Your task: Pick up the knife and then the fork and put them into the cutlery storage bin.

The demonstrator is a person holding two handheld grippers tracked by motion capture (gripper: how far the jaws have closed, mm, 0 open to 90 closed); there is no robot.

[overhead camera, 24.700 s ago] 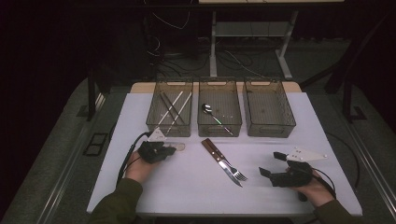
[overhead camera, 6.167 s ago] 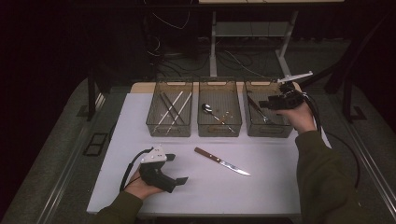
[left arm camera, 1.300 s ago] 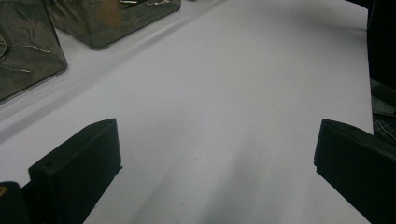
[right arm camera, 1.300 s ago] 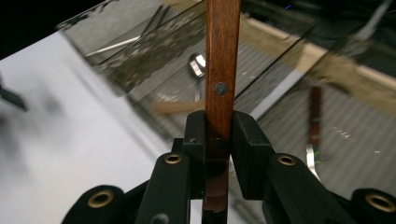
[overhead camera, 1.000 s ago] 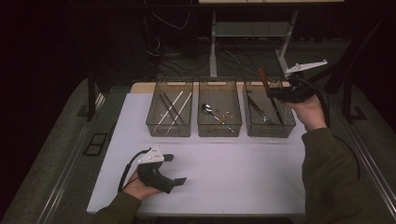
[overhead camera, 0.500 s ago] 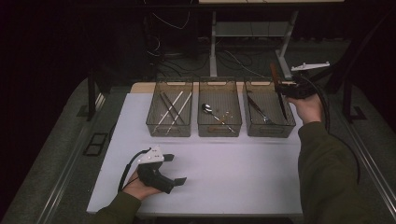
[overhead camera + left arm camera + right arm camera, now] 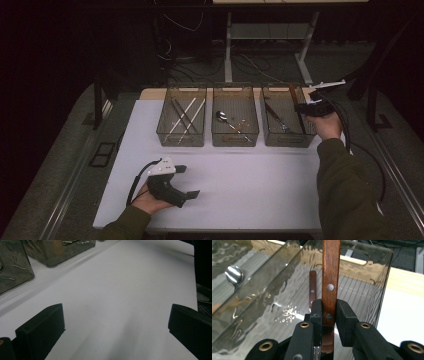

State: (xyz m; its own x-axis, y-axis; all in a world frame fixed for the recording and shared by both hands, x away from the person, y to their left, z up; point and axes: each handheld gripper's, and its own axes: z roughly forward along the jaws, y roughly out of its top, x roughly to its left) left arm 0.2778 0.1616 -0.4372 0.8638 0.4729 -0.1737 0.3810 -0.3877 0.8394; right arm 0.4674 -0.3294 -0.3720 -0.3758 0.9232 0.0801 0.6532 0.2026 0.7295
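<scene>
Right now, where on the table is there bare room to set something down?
The white table top is bare between the three bins and the near edge, right of the left gripper. It is crowded at the right bin, where the right gripper holds a wooden-handled knife.

Three bins, two tools

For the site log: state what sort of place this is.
Probably a lab or recording workspace, not a kitchen: a white table on a dark floor, three clear bins of sorted cutlery, cables and desk legs behind, and a person working with handheld grippers.
</scene>
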